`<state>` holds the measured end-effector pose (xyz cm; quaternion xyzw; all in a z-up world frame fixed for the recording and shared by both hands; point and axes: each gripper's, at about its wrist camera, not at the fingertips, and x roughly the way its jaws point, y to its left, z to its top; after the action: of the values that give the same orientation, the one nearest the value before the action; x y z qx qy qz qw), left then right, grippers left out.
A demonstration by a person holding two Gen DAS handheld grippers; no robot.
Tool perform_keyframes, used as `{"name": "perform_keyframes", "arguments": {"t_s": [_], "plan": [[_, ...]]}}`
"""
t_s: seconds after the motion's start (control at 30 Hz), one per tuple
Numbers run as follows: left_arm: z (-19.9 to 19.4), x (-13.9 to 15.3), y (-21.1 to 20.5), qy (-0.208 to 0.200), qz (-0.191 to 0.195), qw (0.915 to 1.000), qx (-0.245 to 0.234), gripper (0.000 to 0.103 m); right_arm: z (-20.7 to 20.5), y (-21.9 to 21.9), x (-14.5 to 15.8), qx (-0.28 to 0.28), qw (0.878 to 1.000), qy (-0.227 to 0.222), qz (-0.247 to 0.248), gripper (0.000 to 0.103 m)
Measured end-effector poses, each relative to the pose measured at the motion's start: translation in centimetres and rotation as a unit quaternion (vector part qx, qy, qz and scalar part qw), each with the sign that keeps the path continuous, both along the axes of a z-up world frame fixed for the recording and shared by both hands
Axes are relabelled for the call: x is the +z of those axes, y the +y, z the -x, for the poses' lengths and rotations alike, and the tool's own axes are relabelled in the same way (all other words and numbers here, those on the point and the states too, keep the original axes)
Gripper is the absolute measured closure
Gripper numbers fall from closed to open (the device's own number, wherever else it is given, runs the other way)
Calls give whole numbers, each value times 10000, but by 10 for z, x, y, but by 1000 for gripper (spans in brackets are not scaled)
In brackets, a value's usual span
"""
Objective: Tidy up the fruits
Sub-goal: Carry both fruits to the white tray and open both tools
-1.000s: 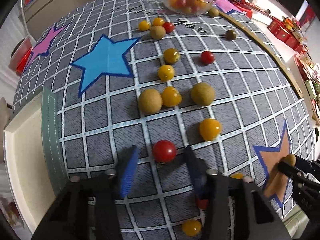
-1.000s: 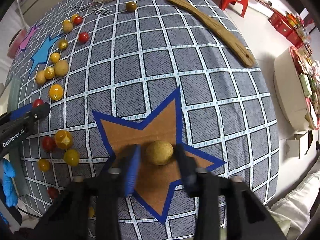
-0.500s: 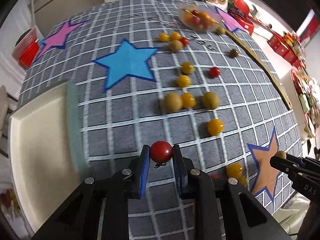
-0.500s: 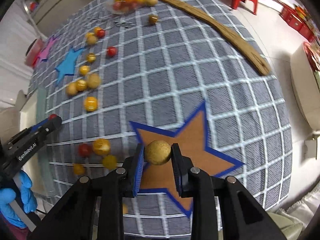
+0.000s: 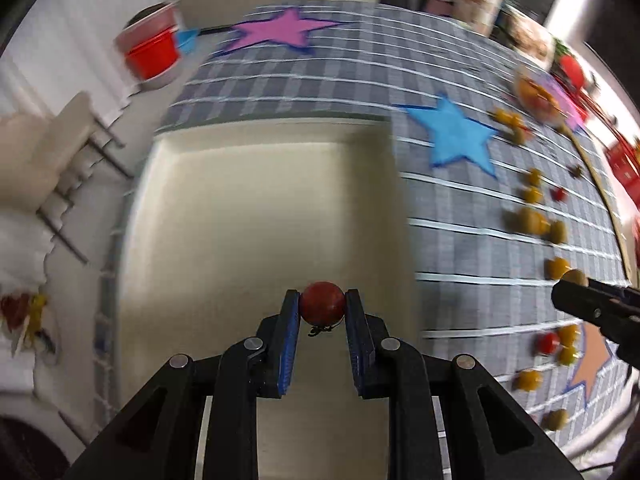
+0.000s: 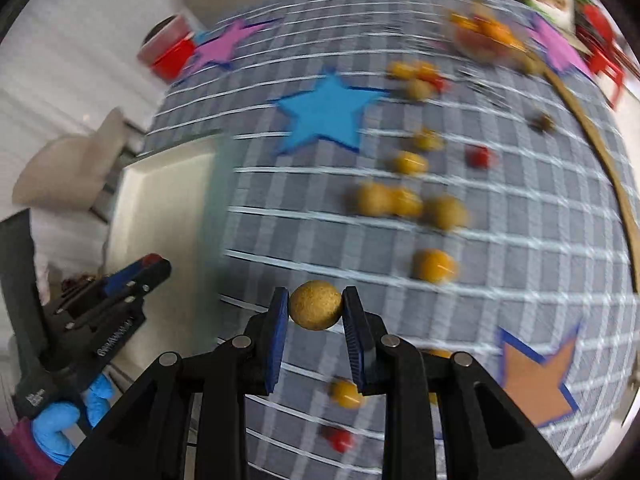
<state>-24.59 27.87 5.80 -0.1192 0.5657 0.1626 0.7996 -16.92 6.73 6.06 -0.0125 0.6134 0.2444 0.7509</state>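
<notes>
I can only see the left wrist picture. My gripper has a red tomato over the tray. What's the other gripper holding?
Observer: The right hand-held gripper is shut on a brown round fruit, rough-skinned and tan.
Operator: Is it over the tray too?
Observer: No, it is over the checked tablecloth; the cream tray lies to its left.
Operator: Who's holding my gripper?
Observer: A hand in a blue glove grips the left hand-held gripper from below.
</notes>
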Motion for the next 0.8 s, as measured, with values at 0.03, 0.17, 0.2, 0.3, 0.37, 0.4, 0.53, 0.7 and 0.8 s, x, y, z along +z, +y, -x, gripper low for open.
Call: {"name": "perform_keyframes", "arguments": {"t_s": [0.03, 0.17, 0.2, 0.3, 0.37, 0.4, 0.53, 0.7, 0.8], "plan": [[5, -2, 11, 12, -31, 9999, 136, 79, -1, 14, 0, 107, 9999, 18, -49, 74], [18, -13, 43, 132, -259, 9985, 455, 79, -7, 70, -2, 480, 9987, 62, -163, 74], [20, -16, 50, 155, -284, 9981, 515, 79, -9, 85, -4, 562, 9982, 94, -203, 74], [22, -25, 66, 204, -282, 9970, 686, 79, -15, 118, -13, 785, 9967, 118, -178, 74], [23, -30, 73, 224, -260, 9965, 768, 79, -19, 138, -19, 935, 9955, 111, -108, 74], [24, -32, 74, 227, -251, 9963, 790, 79, -20, 143, -21, 992, 9950, 105, -90, 74], [25, -36, 75, 205, -295, 9962, 796, 79, -26, 161, -29, 1075, 9941, 80, 69, 74], [22, -35, 70, 230, -455, 9960, 730, 79, -28, 168, -42, 1150, 9929, 112, 274, 73], [22, -33, 67, 236, -503, 9962, 674, 78, -29, 171, -48, 1138, 9928, 163, 323, 73]]}}
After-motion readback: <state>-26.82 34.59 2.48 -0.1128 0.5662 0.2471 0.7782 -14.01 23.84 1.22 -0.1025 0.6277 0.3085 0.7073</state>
